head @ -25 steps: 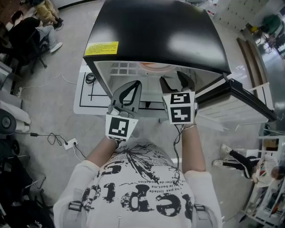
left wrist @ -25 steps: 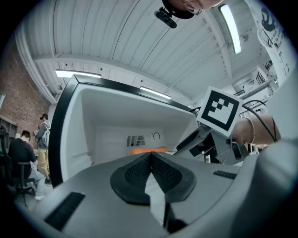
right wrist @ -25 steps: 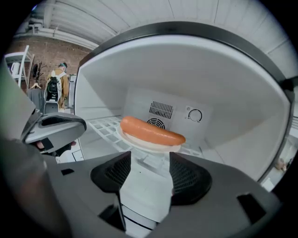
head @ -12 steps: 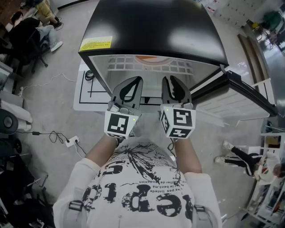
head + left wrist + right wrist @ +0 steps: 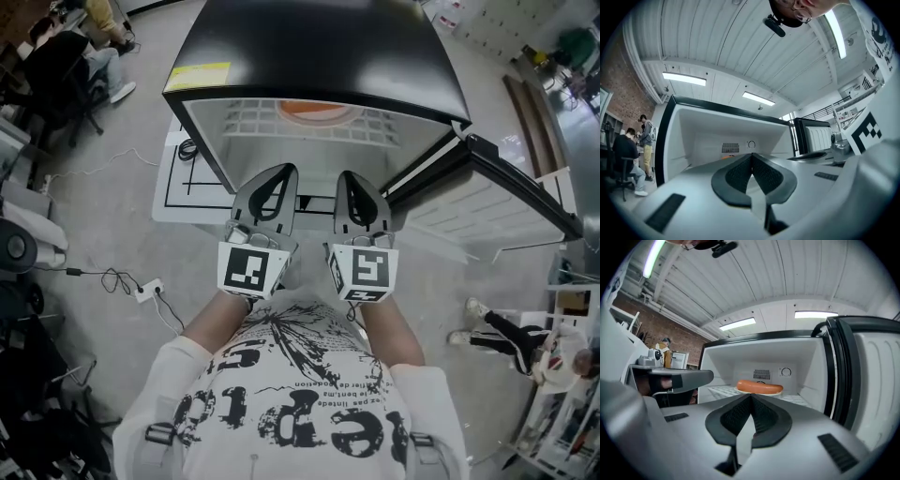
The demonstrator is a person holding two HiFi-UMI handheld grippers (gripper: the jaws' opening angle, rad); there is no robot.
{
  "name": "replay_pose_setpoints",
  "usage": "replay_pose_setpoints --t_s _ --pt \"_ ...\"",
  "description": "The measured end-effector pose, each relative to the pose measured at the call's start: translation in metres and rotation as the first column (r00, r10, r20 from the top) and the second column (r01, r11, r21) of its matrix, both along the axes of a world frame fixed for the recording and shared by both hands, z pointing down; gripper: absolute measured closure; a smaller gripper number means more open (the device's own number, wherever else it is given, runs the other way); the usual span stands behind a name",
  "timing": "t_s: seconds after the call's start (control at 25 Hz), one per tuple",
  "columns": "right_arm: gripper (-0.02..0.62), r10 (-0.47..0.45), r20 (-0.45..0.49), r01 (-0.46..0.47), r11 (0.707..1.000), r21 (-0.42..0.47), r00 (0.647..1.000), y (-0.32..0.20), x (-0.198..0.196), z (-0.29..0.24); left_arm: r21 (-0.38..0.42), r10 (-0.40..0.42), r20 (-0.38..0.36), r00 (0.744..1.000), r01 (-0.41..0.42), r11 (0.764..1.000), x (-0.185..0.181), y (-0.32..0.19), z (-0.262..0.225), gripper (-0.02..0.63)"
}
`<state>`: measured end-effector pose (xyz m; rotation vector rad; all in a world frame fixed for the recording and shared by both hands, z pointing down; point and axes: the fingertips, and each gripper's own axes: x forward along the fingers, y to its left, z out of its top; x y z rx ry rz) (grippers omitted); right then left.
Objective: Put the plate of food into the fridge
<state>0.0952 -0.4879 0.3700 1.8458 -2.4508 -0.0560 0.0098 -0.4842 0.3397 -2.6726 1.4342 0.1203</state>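
While the left gripper [image 5: 751, 155] and right gripper [image 5: 751, 396] hang closed, the plate of food [image 5: 759, 387] sits beyond them.

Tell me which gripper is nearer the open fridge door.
Right. The right gripper is left of the fridge door, apart from it; the left gripper lies farther left still.

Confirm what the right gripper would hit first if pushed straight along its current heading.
Probably the sausage on its plate, on the fridge shelf: it sits dead ahead of the shut right gripper. Nothing shows between them; depth is unclear.
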Motion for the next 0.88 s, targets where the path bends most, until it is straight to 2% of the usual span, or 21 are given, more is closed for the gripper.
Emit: replay_pose_setpoints --t_s 0.12,0.4,0.88 --pt "0.594 -0.019 -0.035 0.021 0.998 0.053 0.999 0.012 -0.006 -0.004 0.008 -0.005 0.01 1.0 0.005 1.0 0.004 0.012 0.001 0.598" --pt "0.594 -0.094 -0.041 0.098 0.99 0.106 0.995 0.037 -0.021 -0.017 0.058 -0.005 0.012 1.0 0.005 0.998 0.009 0.035 -0.012 0.598" --pt "0.595 -0.111 -0.073 0.123 0.976 0.18 0.991 0.043 -0.026 -0.027 0.062 -0.015 0.007 1.0 0.015 0.998 0.01 0.039 -0.015 0.6"
